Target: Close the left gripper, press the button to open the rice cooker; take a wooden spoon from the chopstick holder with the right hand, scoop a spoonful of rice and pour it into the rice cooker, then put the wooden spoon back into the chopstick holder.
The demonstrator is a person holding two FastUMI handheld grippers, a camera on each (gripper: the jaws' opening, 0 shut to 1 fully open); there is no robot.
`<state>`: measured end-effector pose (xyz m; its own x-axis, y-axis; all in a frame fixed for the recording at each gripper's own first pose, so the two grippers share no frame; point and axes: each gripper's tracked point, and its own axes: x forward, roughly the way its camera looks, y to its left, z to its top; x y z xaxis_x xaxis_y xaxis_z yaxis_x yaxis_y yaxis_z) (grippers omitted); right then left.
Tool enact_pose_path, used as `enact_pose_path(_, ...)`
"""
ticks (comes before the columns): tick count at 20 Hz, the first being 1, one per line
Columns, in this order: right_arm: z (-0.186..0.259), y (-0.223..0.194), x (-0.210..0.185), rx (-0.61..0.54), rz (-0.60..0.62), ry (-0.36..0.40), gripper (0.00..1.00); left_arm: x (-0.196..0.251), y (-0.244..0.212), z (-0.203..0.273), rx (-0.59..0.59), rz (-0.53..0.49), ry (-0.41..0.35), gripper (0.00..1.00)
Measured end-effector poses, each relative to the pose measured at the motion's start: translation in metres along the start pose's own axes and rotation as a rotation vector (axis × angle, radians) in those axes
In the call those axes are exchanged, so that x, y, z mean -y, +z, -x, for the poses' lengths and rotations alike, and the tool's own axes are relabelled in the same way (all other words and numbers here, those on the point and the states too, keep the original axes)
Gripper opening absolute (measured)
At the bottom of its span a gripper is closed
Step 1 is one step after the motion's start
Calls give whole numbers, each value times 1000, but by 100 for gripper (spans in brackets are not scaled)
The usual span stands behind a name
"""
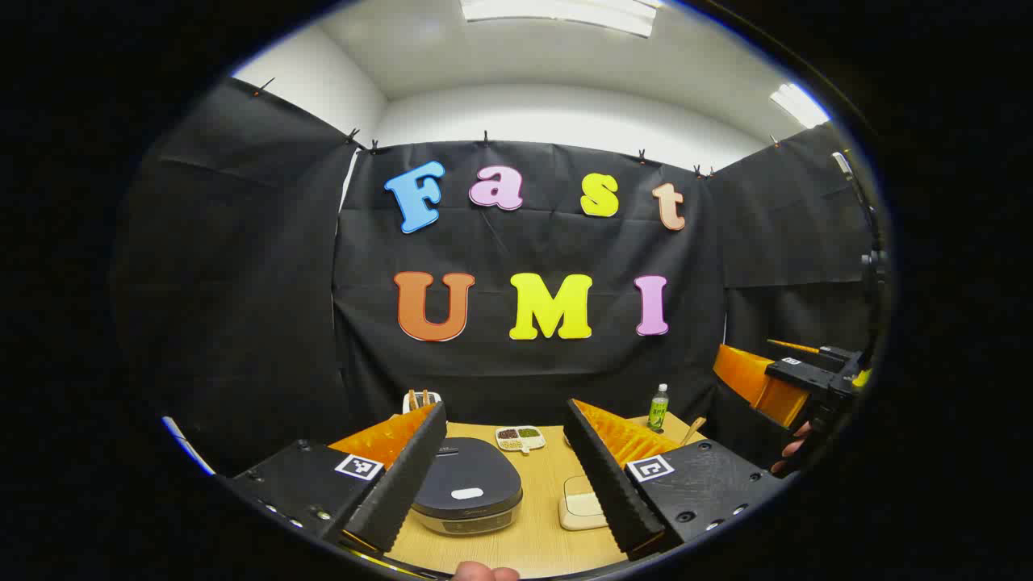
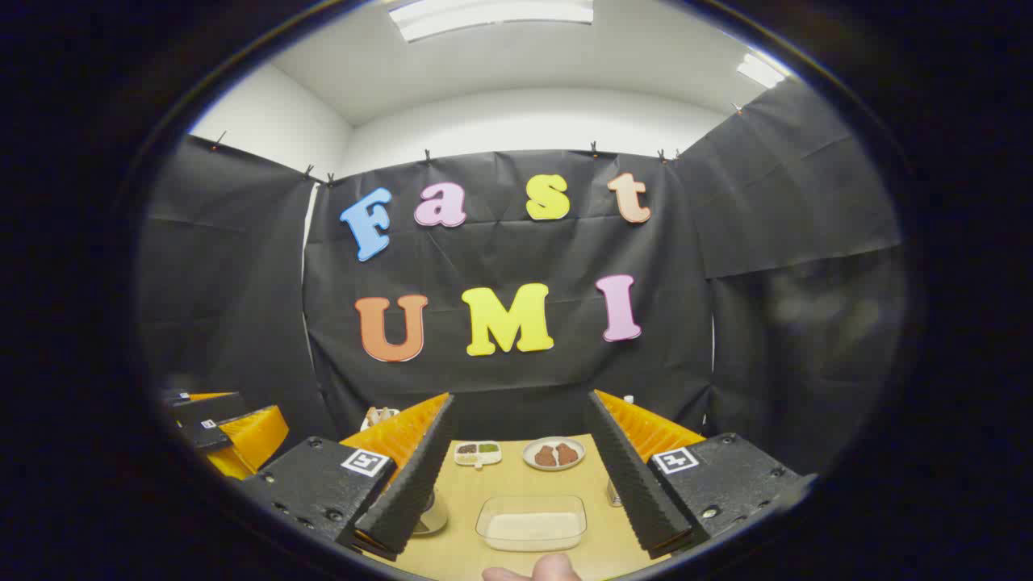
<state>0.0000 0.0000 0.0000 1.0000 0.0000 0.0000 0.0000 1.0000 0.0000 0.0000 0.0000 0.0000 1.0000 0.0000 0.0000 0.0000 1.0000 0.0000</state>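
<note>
- From the left gripper view, my left gripper [image 1: 500, 476] hangs above the wooden table [image 1: 539, 542] with its fingers spread wide and nothing between them.
- The rice cooker [image 1: 466, 489] sits on the table in the gap between those fingers, towards the left one, lid down. Its pale button [image 1: 467, 493] faces up on the near part of the lid, untouched.
- Far left, behind the cooker, I see the chopstick holder [image 1: 421, 399] with wooden handles standing in it; I cannot pick out which one is the spoon.
- A small divided dish [image 1: 520, 437] of dark and green grains lies beyond the cooker near the far edge of the table.
- A pale shallow container [image 1: 583, 508] sits to the right of the cooker, partly hidden by the right-hand finger.
- A green bottle [image 1: 658, 407] stands upright at the far right of the table.
- At the right edge of this view the right gripper [image 1: 795, 373] is held high, well apart from the table things.
- In the right gripper view, that gripper's fingers are also spread wide and empty, above the table.
- Between them lies a clear tray of rice [image 2: 531, 523], near me.
- Farther off are the divided dish and, to its right, a white plate [image 2: 554, 454] with brown pieces on it.
- A fingertip [image 2: 537, 570] shows at the bottom edge.
</note>
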Motion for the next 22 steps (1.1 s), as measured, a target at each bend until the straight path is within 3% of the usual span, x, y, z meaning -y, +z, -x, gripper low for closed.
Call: enact_pose_path(22, -12, -9, 3, -25, 33, -10, 100, -18, -21, -8, -56, 38, 51, 94)
